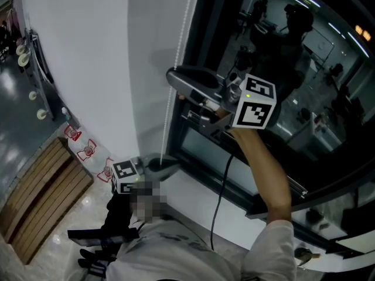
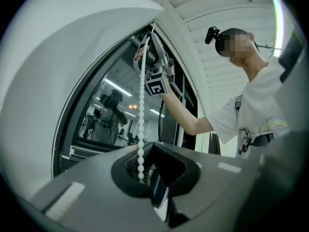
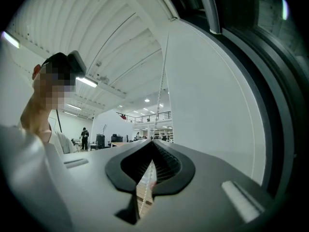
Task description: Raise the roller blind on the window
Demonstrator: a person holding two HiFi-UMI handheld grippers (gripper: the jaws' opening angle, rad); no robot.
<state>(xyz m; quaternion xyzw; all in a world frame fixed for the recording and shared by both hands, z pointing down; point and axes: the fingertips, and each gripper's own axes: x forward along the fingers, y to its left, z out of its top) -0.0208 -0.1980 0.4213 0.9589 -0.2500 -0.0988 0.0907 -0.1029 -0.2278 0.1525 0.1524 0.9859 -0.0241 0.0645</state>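
Observation:
The white roller blind point(image 1: 111, 57) hangs over the left part of the dark window point(image 1: 304, 69). Its white bead chain point(image 1: 173, 92) runs down along the blind's edge. My right gripper point(image 1: 171, 76) is the upper one and is shut on the chain. In the right gripper view the chain point(image 3: 161, 86) rises from the closed jaws point(image 3: 150, 170) toward the ceiling. My left gripper point(image 1: 170, 164) is lower down at the window sill. In the left gripper view the chain point(image 2: 141, 105) drops straight into its closed jaws point(image 2: 141, 172), with the right gripper point(image 2: 150, 57) high above on the same strand.
The window frame point(image 1: 199, 127) and the sill point(image 1: 199, 186) lie close to both grippers. A black cable point(image 1: 220, 198) hangs from the right gripper. A slatted wooden bench point(image 1: 41, 198) stands on the floor at lower left. The person's arm point(image 1: 263, 168) reaches up at the right.

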